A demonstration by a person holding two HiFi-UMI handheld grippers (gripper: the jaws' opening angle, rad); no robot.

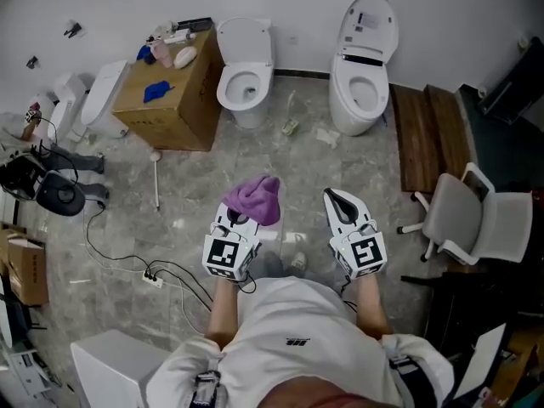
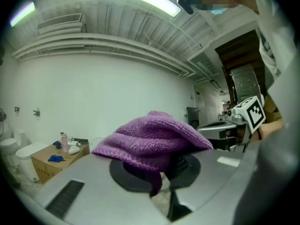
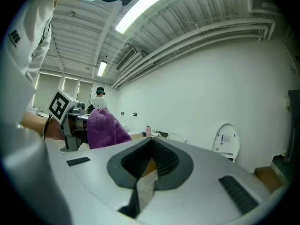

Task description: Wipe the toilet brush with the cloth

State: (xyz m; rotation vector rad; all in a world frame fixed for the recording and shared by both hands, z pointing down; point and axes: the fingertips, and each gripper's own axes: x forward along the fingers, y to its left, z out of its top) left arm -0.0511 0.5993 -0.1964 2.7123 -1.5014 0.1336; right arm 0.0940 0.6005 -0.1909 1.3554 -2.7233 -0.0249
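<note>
My left gripper (image 1: 242, 219) is shut on a purple knitted cloth (image 1: 254, 199), which bunches over its jaws and hangs in front of me at waist height. In the left gripper view the cloth (image 2: 150, 139) drapes over the jaws and hides the fingertips. My right gripper (image 1: 333, 195) is level beside it, jaws shut with nothing between them (image 3: 151, 144). A thin toilet brush (image 1: 156, 181) lies on the grey floor to the front left, next to the cardboard box, well away from both grippers.
A cardboard box (image 1: 170, 100) with bottles and a blue rag stands at the back left. Two white toilets (image 1: 245, 70) (image 1: 364, 62) stand against the far wall. At the right are a wooden bench (image 1: 425, 134) and a chair (image 1: 463, 215). Cables (image 1: 127, 262) trail across the floor at the left.
</note>
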